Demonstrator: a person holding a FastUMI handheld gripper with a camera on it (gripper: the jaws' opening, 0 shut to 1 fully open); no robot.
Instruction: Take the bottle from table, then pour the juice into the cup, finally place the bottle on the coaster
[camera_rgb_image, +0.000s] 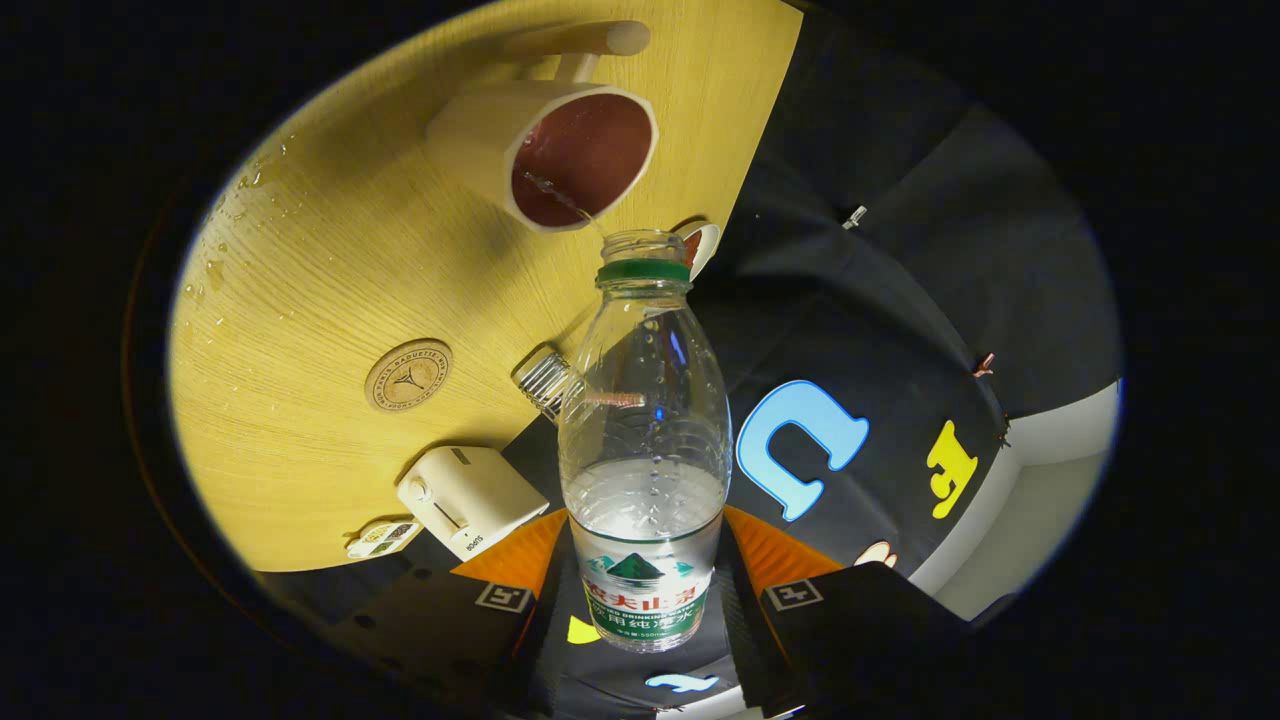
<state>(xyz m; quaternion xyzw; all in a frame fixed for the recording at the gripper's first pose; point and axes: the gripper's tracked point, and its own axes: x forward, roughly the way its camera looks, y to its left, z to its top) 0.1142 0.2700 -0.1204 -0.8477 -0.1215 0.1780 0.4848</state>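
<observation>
The gripper (645, 590) is clamped on the bottle (645, 440), one finger pressing each side of its labelled lower body; the bottle is clear plastic with a green neck ring and no cap, tipped so a thin stream runs from its mouth into the cup (560, 150); its label carries a green mountain emblem and printed characters too small to make out; clear liquid sits in the lower part. The cup is pale with a dark red inside and a handle, standing on the wooden table (330, 270); the round coaster (408, 374) with a ring of lettering lies nearer, well apart from the cup; droplets (240, 200) speckle the table's far side; a cream box (470, 498) sits at the table edge.
</observation>
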